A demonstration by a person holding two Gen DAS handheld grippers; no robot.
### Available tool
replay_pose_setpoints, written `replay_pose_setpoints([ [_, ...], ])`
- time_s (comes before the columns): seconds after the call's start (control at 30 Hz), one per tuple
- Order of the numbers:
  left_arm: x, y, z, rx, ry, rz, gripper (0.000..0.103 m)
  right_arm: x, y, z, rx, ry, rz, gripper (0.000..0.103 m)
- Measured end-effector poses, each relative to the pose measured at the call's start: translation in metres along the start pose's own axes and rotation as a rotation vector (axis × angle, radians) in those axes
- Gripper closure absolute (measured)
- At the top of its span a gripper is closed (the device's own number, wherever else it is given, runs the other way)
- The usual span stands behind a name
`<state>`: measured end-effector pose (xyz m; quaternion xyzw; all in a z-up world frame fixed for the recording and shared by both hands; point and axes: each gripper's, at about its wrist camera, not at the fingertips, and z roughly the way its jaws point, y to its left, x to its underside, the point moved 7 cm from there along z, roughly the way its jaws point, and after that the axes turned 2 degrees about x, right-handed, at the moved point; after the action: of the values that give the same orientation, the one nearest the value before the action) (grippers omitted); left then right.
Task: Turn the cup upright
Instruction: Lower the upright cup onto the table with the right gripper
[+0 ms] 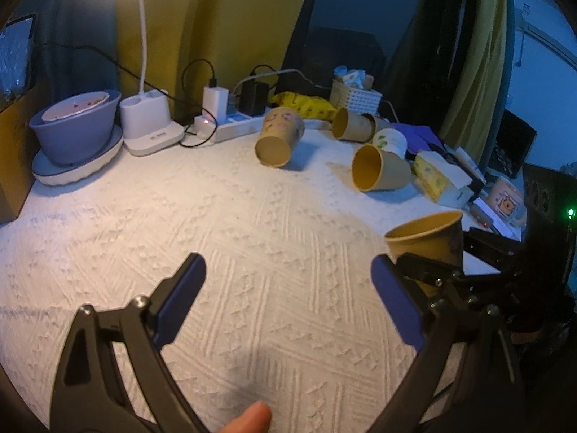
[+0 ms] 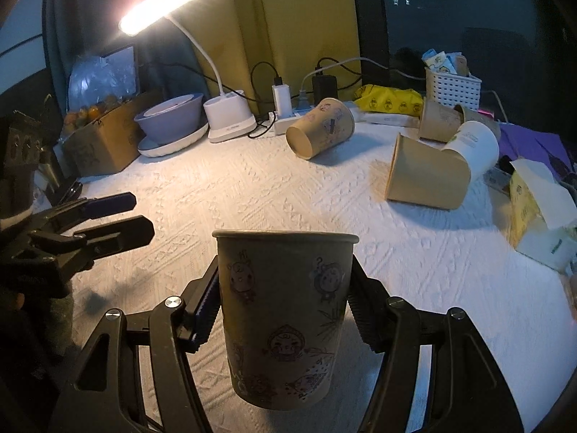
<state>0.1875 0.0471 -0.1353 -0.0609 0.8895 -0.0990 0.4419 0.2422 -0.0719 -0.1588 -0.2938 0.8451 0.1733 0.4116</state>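
My right gripper (image 2: 285, 310) is shut on a brown paper cup (image 2: 281, 310) with cartoon drawings, held upright, mouth up, just above the white tablecloth. The same cup (image 1: 429, 238) shows at the right of the left wrist view. My left gripper (image 1: 288, 288) is open and empty over the cloth; it also shows at the left of the right wrist view (image 2: 119, 216). Other cups lie on their sides at the back: a printed one (image 2: 321, 128), a plain brown one (image 2: 425, 173), a white one (image 2: 476, 144) and another brown one (image 2: 440, 121).
A purple bowl on a white plate (image 1: 75, 133), a desk lamp base (image 1: 148, 122), a power strip with chargers (image 1: 230, 122), a white basket (image 1: 355, 99), a yellow bag (image 1: 303, 103) and a tissue box (image 2: 537, 213) line the back and right edges. A cardboard box (image 2: 104, 140) stands left.
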Motion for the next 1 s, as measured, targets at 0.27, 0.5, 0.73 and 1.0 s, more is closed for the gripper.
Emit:
replay_pose_setpoints([
  [0.27, 0.004, -0.004, -0.006, 0.012, -0.006, 0.006, 0.009, 0.005, 0.001, -0.009, 0.028, -0.022, -0.004, 0.036],
  [0.5, 0.007, -0.010, -0.010, 0.032, -0.017, 0.023, 0.009, 0.013, 0.000, -0.020, 0.048, -0.035, 0.000, 0.035],
  [0.73, 0.015, -0.014, -0.015, 0.068, -0.025, 0.026, 0.009, 0.027, -0.003, -0.030, 0.087, -0.036, 0.012, 0.035],
  [1.0, 0.023, -0.020, -0.026, 0.095, -0.042, 0.048, 0.009, 0.039, 0.004, -0.038, 0.118, -0.023, 0.008, 0.035],
])
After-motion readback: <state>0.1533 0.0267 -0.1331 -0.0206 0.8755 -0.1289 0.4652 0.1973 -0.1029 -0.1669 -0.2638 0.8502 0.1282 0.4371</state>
